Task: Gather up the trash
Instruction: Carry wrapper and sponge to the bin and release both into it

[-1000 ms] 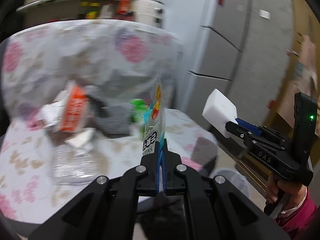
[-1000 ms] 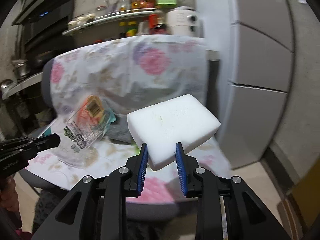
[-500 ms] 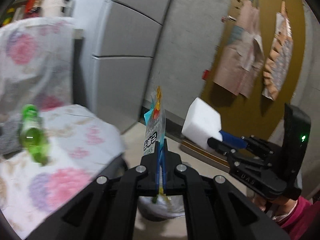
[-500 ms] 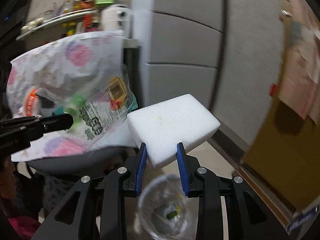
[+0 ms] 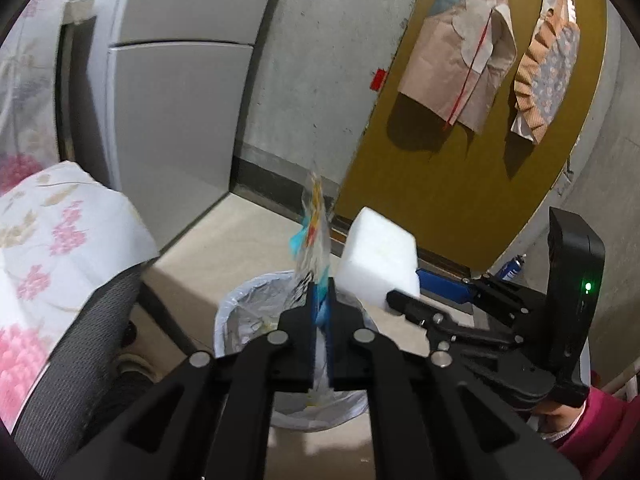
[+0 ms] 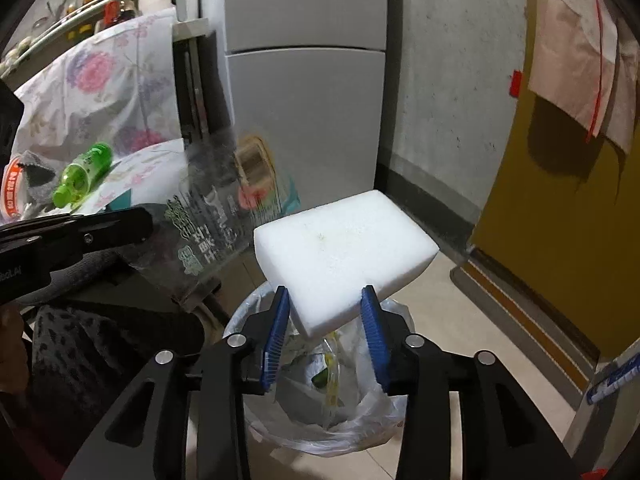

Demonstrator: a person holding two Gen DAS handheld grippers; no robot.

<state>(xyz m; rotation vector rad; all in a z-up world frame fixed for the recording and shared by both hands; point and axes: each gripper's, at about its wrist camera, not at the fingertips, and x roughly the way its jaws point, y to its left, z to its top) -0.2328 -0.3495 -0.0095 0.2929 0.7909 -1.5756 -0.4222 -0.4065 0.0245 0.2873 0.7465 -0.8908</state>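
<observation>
My left gripper (image 5: 320, 296) is shut on a clear printed plastic wrapper (image 5: 314, 228), held upright above the bin; the wrapper also shows in the right wrist view (image 6: 216, 216). My right gripper (image 6: 325, 312) is shut on a white foam block (image 6: 344, 252), also seen from the left wrist (image 5: 376, 264). Both are held over a round trash bin lined with a clear bag (image 6: 332, 396), which holds some scraps; it also shows in the left wrist view (image 5: 248, 308).
A chair draped in floral cloth (image 5: 52, 240) stands at left, with a green bottle (image 6: 82, 174) and an orange-labelled packet (image 6: 12, 192) on it. A grey fridge (image 6: 304, 92) is behind. A mustard door (image 5: 448, 168) with hanging cloths is at right.
Both grippers have swung right, away from the chair, and now hover over the trash bin. Both still hold their items.
</observation>
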